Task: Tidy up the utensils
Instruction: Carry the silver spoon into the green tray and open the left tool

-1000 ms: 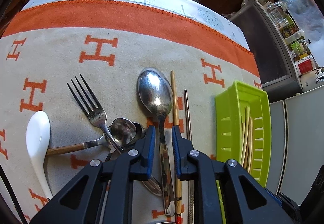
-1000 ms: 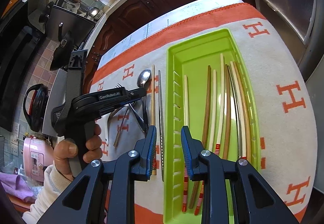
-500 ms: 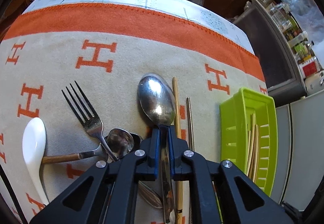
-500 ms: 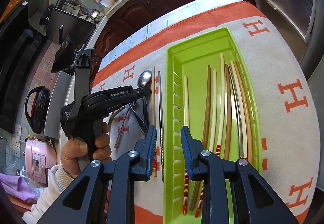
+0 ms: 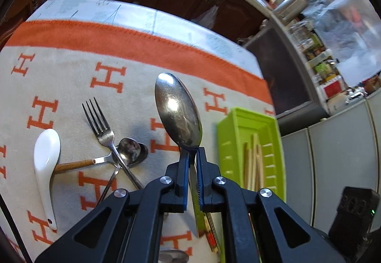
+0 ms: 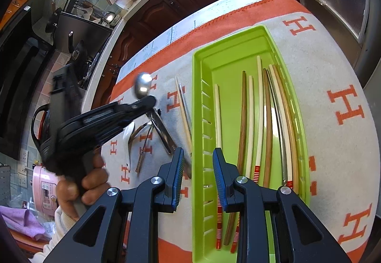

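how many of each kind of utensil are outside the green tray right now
spoons: 4 (large metal spoon in the left gripper, white ceramic spoon, wooden-handled small spoon, plain small spoon)
forks: 1 (fork)
chopsticks: 2 (cream chopstick, metal chopstick)
total: 7

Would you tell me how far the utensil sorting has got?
Done: chopsticks lie in the green tray. In hand: left gripper shut on the large metal spoon. Left on the cloth: fork, white spoon, two small spoons, two chopsticks.
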`<move>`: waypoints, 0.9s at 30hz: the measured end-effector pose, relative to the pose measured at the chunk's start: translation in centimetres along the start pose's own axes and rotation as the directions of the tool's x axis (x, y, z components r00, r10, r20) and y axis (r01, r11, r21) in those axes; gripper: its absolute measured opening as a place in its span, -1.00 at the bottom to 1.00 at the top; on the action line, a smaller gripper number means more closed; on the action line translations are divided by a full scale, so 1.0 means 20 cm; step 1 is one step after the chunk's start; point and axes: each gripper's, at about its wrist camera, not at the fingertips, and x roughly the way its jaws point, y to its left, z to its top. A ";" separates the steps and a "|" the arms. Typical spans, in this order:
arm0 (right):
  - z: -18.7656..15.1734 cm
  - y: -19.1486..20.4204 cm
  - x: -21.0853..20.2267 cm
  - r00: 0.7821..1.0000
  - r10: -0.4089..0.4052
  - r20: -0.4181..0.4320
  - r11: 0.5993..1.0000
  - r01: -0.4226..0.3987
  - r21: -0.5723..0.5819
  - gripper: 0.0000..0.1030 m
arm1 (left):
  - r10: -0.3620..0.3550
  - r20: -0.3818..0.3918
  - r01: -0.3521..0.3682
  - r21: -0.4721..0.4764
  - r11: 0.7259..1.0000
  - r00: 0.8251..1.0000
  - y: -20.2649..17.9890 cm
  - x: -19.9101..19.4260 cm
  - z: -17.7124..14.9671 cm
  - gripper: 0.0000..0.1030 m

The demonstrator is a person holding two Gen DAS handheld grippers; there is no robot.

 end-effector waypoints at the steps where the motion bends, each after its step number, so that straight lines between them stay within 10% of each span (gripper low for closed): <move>1: 0.00 0.00 0.00 1.000 0.001 0.002 1.000 -0.001 0.002 -0.49 | -0.027 0.027 0.026 0.017 1.000 0.999 -0.01 -0.04 -0.01 -0.93; 12: -0.03 -0.03 -0.12 0.999 0.024 0.046 1.000 -0.025 0.014 -0.49 | -0.173 0.154 0.135 0.230 0.964 0.973 -0.16 -0.42 -0.12 -0.99; 19: -0.05 -0.08 -0.30 0.990 0.020 0.137 0.998 -0.027 0.054 -0.50 | -0.208 0.052 0.181 0.318 0.931 0.977 -0.34 -0.45 -0.18 -0.99; 27: -0.11 -0.18 -0.43 0.979 -0.085 0.185 0.993 0.069 0.095 -0.49 | -0.055 -0.210 0.127 0.348 0.929 0.976 -0.50 -0.03 -0.36 -0.98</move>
